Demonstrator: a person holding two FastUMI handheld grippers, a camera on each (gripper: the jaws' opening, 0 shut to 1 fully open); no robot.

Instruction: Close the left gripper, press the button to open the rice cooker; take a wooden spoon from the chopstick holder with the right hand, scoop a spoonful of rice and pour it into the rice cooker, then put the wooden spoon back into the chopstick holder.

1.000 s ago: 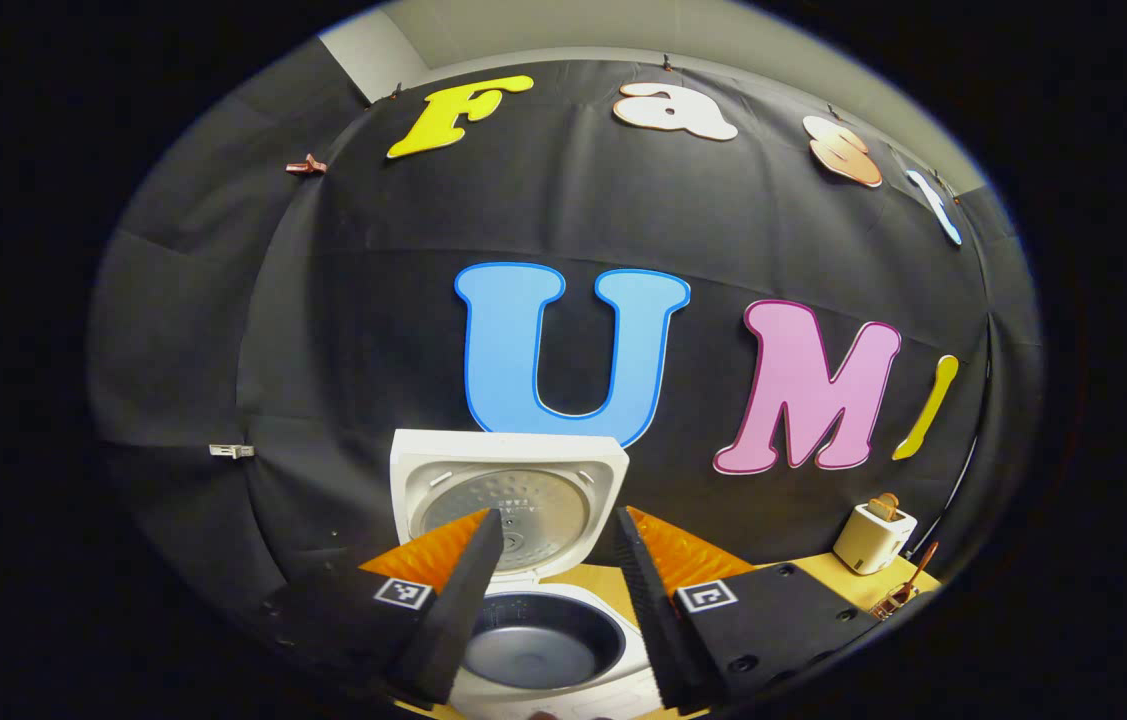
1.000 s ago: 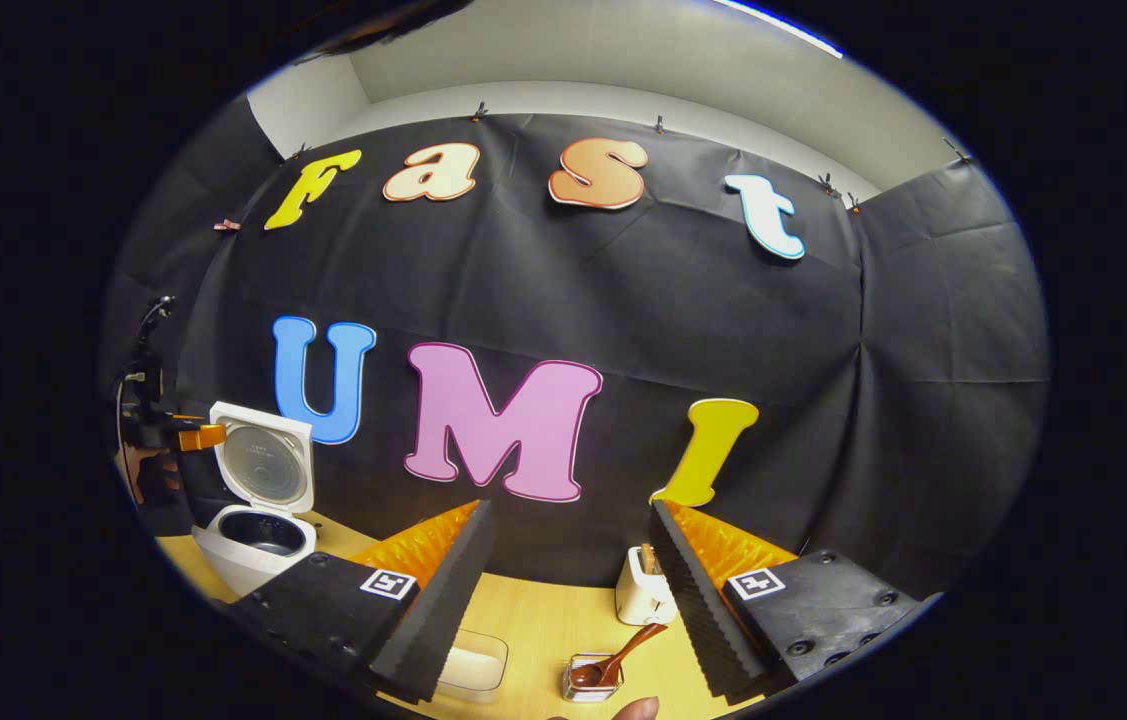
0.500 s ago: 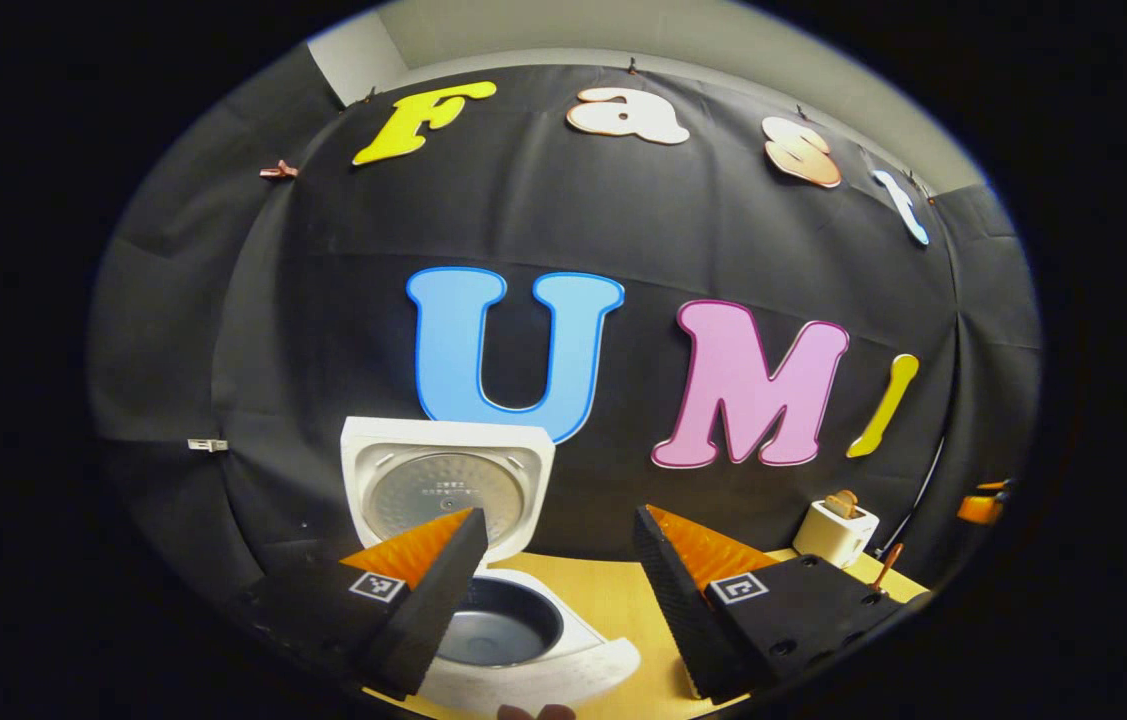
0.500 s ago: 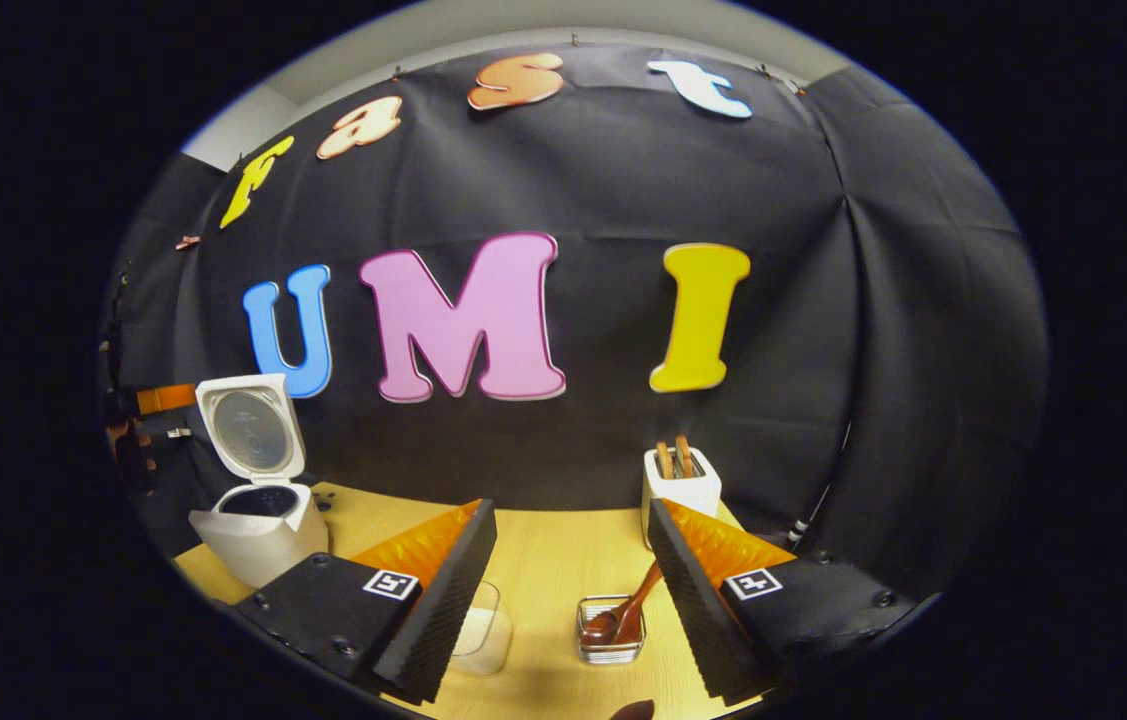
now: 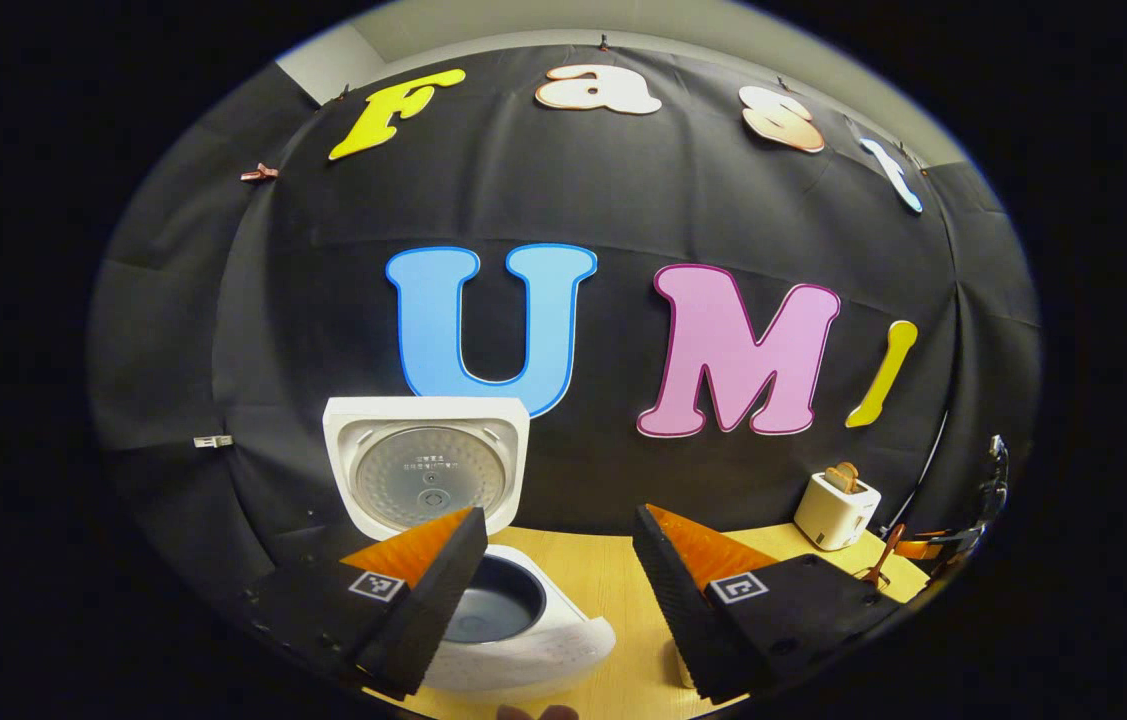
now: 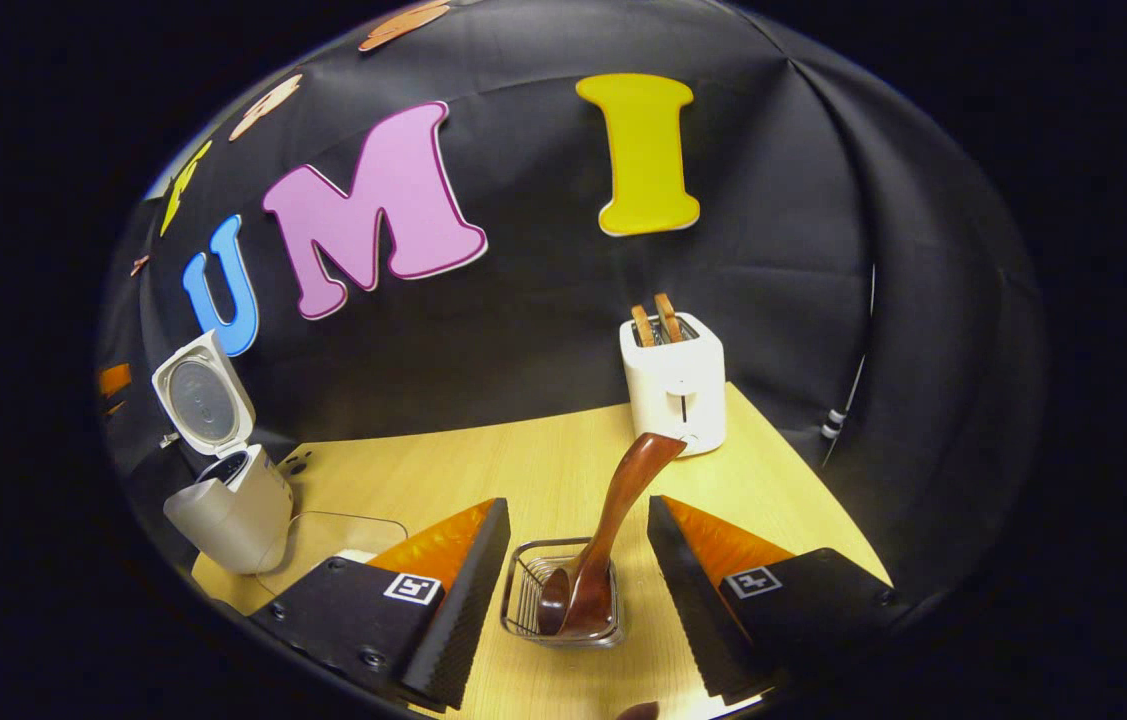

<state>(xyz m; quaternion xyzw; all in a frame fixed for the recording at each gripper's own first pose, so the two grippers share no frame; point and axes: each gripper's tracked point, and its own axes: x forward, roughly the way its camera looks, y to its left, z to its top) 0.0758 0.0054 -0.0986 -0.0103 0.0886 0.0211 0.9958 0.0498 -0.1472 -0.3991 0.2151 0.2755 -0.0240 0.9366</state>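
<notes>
In the right gripper view we see the right gripper [image 6: 578, 545] spread wide, the wooden spoon [image 6: 603, 545] between its fingers untouched, standing bowl-down in the wire chopstick holder [image 6: 523, 600] on the table [image 6: 483, 470]. The left gripper view gives us the rice cooker [image 5: 523, 640] up close (lid raised, pot dark), beneath the left gripper [image 5: 553, 560], also released.
</notes>
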